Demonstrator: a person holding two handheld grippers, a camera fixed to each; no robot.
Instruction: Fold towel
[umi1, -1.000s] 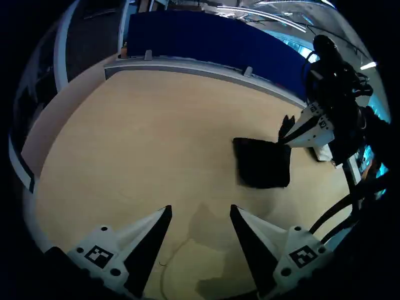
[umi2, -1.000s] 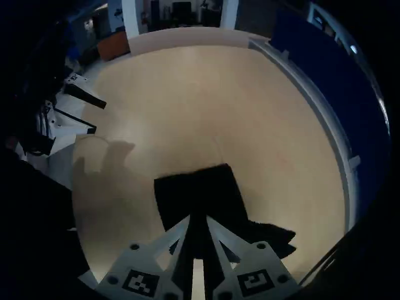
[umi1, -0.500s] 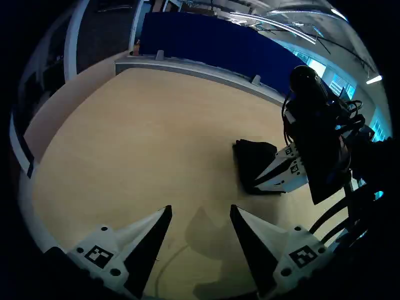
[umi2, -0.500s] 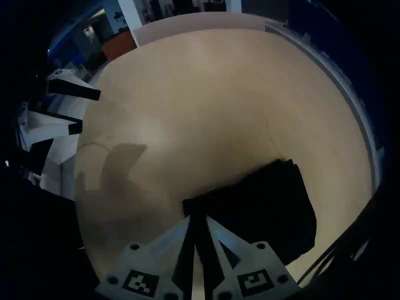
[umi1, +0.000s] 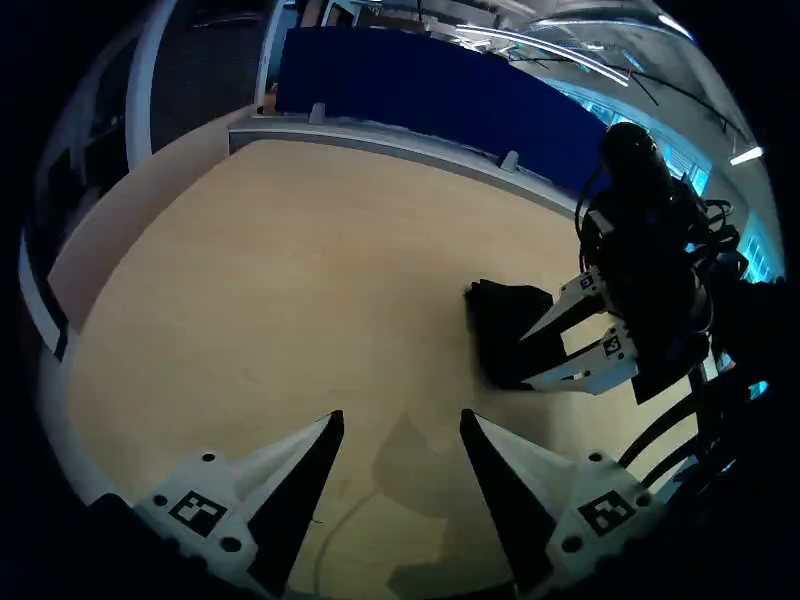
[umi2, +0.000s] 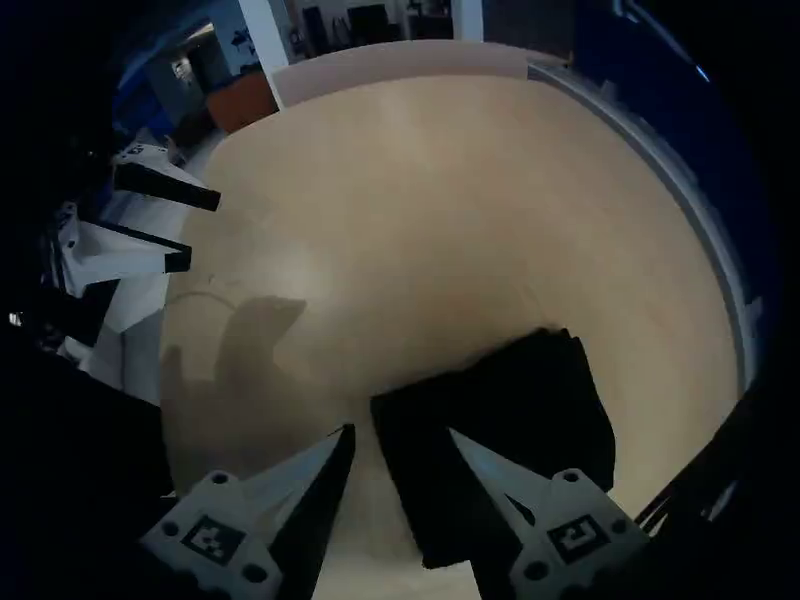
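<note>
In the left gripper view, the left gripper (umi1: 400, 416) hangs low over the table (umi1: 280, 280) as it did half a second ago, its jaws spread wide on nothing. Further right the towel (umi1: 505, 325), a dark folded block, lies flat in much the same place near the table's right side. The change is at the right gripper (umi1: 522, 360): its fingers, pinched together on the towel's near edge a moment ago, now stand apart and no longer hold it. It reaches in from the right, tilted down, tips over the towel's near side, with the partition (umi1: 440, 90) beyond. In the right gripper view, the left gripper (umi2: 203, 232) sits at the far left edge of the table (umi2: 420, 220), jaws apart, level. The right gripper (umi2: 400, 432) points down at the towel (umi2: 510, 420), whose left edge runs between its open fingers.
</note>
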